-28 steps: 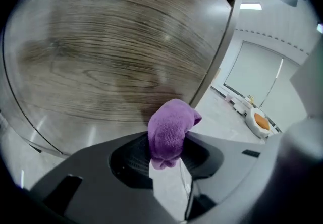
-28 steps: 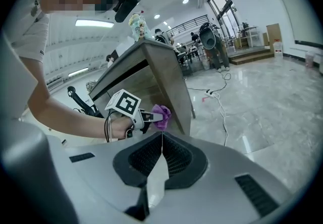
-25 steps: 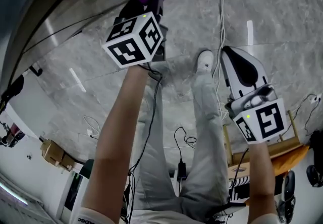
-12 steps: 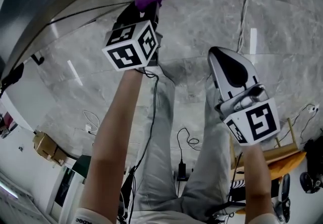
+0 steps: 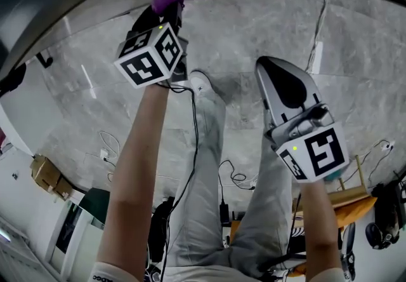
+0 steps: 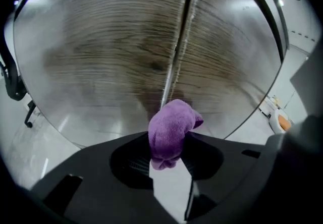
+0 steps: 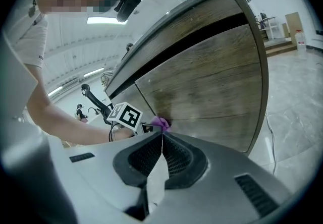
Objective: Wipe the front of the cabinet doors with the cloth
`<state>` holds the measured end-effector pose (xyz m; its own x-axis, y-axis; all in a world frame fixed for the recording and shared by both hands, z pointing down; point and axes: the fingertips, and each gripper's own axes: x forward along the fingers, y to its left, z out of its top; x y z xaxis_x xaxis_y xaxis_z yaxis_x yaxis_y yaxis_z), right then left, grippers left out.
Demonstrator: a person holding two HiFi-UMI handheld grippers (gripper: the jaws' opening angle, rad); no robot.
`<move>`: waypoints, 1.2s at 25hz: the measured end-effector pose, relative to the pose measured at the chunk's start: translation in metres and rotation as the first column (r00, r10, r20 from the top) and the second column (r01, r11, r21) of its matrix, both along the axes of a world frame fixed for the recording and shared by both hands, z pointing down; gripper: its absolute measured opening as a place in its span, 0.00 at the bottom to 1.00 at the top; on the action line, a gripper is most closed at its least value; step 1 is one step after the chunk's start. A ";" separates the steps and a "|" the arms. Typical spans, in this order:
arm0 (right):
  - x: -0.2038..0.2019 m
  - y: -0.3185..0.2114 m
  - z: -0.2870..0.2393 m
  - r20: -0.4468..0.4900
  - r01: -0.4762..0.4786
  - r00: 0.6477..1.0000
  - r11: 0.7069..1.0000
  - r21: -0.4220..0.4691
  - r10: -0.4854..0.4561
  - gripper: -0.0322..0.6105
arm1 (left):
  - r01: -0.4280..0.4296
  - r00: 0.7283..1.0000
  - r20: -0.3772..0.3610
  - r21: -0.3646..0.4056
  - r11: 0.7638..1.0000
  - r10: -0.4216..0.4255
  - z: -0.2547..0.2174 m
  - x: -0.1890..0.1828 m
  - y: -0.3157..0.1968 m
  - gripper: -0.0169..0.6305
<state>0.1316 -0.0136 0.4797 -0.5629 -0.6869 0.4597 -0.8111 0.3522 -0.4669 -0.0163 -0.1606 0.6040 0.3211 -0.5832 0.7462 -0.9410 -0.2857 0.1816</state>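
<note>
The purple cloth (image 6: pixel 170 129) is a small bunched wad pinched in my left gripper (image 6: pixel 169 143), whose fingers (image 6: pixel 132 160) are clamped on its lower half. The free end pokes out toward the wooden cabinet doors (image 6: pixel 101 56), right at the seam (image 6: pixel 179 51) between them. My main worry is how little cloth sticks out. If I press hard or tilt the gripper, I judge the hard fingertips could scrape the wood instead of the fabric. The wad could also catch in that seam and get dragged out of the grip, since only a narrow pinch holds it. Because it is balled up, each pass covers a thin stripe, so parts of the front may get missed. From the right gripper view, the cloth meets the door low down, near its bottom edge, so a stroke running too far down could slip off it. My right gripper (image 7: pixel 162 142) hangs back from the cabinet, well apart from the left, its fingers (image 7: pixel 146 160) shut together on nothing. A cable (image 5: pixel 192 141) trailing from the left gripper over the floor (image 5: pixel 254 26) could snag on a long sweep.
</note>
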 end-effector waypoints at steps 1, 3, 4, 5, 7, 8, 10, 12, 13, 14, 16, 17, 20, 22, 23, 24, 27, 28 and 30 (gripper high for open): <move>-0.001 0.000 -0.001 0.002 0.005 1.000 1.000 0.001 -0.005 0.09 | 0.013 1.000 -0.001 0.002 1.000 -0.013 -0.001 -0.003 0.000 0.25; -0.002 0.002 -0.003 0.004 0.013 1.000 1.000 0.003 -0.013 0.09 | 0.029 1.000 0.005 0.013 1.000 -0.029 -0.004 -0.006 0.000 0.25; -0.001 0.004 -0.004 0.005 0.018 1.000 1.000 0.004 -0.018 0.09 | 0.039 0.999 0.010 0.018 0.999 -0.039 -0.005 -0.007 0.001 0.25; 0.000 0.006 -0.005 0.006 0.023 1.000 1.000 0.007 -0.023 0.09 | 0.054 0.998 0.011 0.022 0.998 -0.055 -0.006 -0.009 0.003 0.25; 0.008 0.012 -0.008 0.007 0.032 0.999 0.999 0.010 -0.032 0.09 | 0.088 0.996 0.003 0.019 0.996 -0.088 -0.006 -0.007 0.010 0.25; 0.014 0.016 -0.009 0.006 0.035 0.999 0.999 0.010 -0.035 0.09 | 0.096 0.995 0.000 0.014 0.995 -0.096 -0.005 -0.003 0.015 0.25; 0.031 0.024 -0.009 0.002 0.036 0.999 0.999 0.006 -0.036 0.09 | 0.087 0.996 0.005 0.004 0.996 -0.087 -0.002 0.016 0.025 0.25; 0.054 0.033 -0.007 -0.007 0.032 0.999 0.999 -0.001 -0.032 0.09 | 0.051 0.999 0.008 -0.009 0.999 -0.051 0.003 0.045 0.036 0.25; 0.067 0.037 -0.005 -0.013 0.029 0.999 1.000 -0.006 -0.030 0.09 | 0.029 1.000 0.004 -0.018 0.999 -0.029 0.006 0.064 0.042 0.25; 0.080 0.042 -0.003 -0.019 0.026 0.999 1.000 -0.011 -0.026 0.09 | 0.003 1.000 -0.002 -0.028 1.000 -0.003 0.009 0.084 0.048 0.25; 0.108 0.052 0.002 -0.031 0.013 0.999 1.000 -0.023 -0.014 0.09 | -0.056 0.998 -0.015 -0.050 0.997 0.055 0.017 0.126 0.059 0.25; 0.122 0.056 0.006 -0.035 0.003 0.999 1.000 -0.029 -0.004 0.09 | -0.085 0.996 -0.021 -0.060 0.995 0.084 0.022 0.146 0.064 0.25; 0.165 0.067 0.016 -0.042 -0.033 0.999 0.999 -0.041 0.031 0.09 | -0.155 0.988 -0.036 -0.080 0.985 0.153 0.036 0.205 0.076 0.25; 0.195 0.070 0.026 -0.047 -0.058 0.997 0.997 -0.047 0.056 0.09 | -0.183 0.983 -0.054 -0.092 0.979 0.178 0.049 0.241 0.079 0.25; 0.211 0.071 0.033 -0.049 -0.075 0.996 0.996 -0.052 0.072 0.09 | -0.197 0.980 -0.064 -0.102 0.975 0.191 0.058 0.259 0.078 0.25; 0.226 0.071 0.041 -0.050 -0.096 0.994 0.994 -0.059 0.093 0.09 | -0.215 0.976 -0.069 -0.113 0.970 0.208 0.068 0.275 0.077 0.25; 0.263 0.073 0.062 -0.053 -0.156 0.987 0.984 -0.081 0.152 0.09 | -0.257 0.965 -0.079 -0.128 0.958 0.248 0.093 0.315 0.069 0.25; 0.271 0.077 0.065 -0.058 -0.168 0.985 0.982 -0.081 0.164 0.09 | -0.250 0.967 -0.084 -0.126 0.960 0.241 0.093 0.322 0.066 0.25; 0.282 0.087 0.066 -0.069 -0.181 0.982 0.981 -0.075 0.176 0.09 | -0.213 0.975 -0.095 -0.129 0.968 0.202 0.091 0.327 0.061 0.25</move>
<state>0.4132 0.0731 0.5455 -0.4032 -0.7330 0.5478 -0.8859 0.1625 -0.4345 0.3106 -0.0997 0.6951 0.4867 -0.3911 0.7812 -0.8443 -0.4403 0.3056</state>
